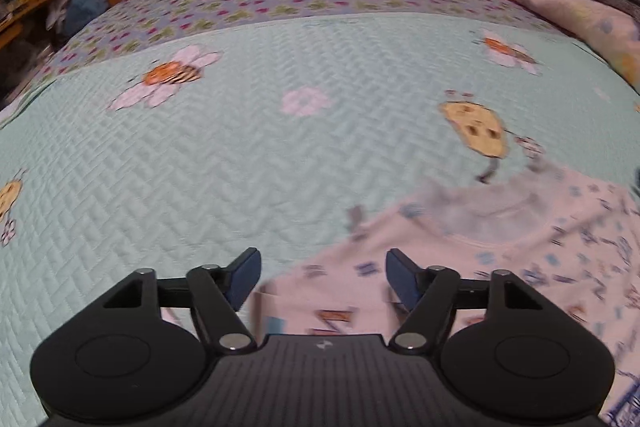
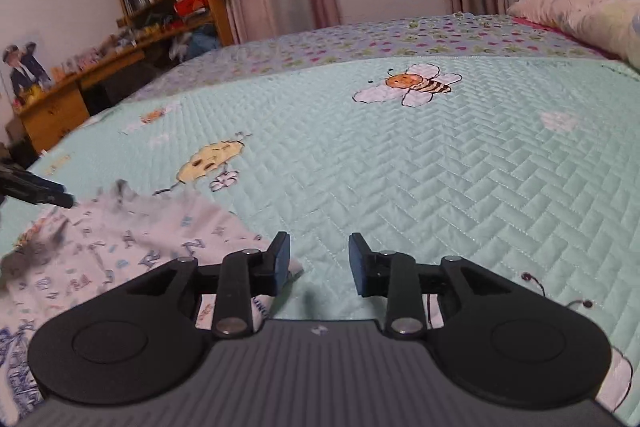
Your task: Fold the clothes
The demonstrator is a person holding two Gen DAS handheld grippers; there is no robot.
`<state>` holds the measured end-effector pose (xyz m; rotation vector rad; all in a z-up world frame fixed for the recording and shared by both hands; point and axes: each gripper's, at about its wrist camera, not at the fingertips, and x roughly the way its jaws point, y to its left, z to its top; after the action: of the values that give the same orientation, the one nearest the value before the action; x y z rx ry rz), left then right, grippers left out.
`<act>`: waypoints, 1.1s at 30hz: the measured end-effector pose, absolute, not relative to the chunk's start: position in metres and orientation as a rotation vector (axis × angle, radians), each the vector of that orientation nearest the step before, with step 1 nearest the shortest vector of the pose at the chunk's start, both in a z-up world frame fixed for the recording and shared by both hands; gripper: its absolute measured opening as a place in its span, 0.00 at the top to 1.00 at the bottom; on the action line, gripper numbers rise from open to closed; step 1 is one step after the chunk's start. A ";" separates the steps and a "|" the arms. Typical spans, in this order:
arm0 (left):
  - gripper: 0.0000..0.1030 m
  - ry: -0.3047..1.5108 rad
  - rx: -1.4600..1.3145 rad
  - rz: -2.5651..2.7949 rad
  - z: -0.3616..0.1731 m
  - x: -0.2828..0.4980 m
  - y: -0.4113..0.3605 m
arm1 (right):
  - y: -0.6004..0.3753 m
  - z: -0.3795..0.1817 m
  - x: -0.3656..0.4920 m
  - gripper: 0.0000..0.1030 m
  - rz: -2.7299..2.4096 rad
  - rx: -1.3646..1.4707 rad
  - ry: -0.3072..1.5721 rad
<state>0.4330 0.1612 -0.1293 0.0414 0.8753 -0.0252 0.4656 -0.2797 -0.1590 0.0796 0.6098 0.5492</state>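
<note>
pale pink letter-print garment (image 1: 460,267) flat on quilt (image 1: 240,167); both tools released, empty.

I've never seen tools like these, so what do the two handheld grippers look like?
Both look alike. The left gripper and right gripper have matte black plastic bodies with a ribbed middle panel bearing a small pale logo, two round discs, jointed arms with silver pivot pins, and dark blue rectangular finger pads. No cables, hands or sleeves show.

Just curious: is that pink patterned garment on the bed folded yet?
Cannot tell: the pink garment lies flat on the bedspread, partly out of view.
</note>
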 end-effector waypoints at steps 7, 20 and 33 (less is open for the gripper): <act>0.06 0.963 0.084 0.028 -0.160 0.437 0.161 | -0.243 -0.174 0.463 0.65 0.670 -0.143 0.710; 0.01 0.963 0.024 0.043 -0.165 0.433 0.170 | -0.287 -0.194 0.486 0.83 0.744 0.468 0.841; 0.00 0.960 0.050 0.066 -0.163 0.431 0.165 | -0.193 -0.178 0.367 0.93 0.549 -0.731 0.228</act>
<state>0.4314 0.1652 -0.1629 0.0504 0.9595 0.0662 0.3671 -0.1929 -0.1776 -0.7306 0.2278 0.5493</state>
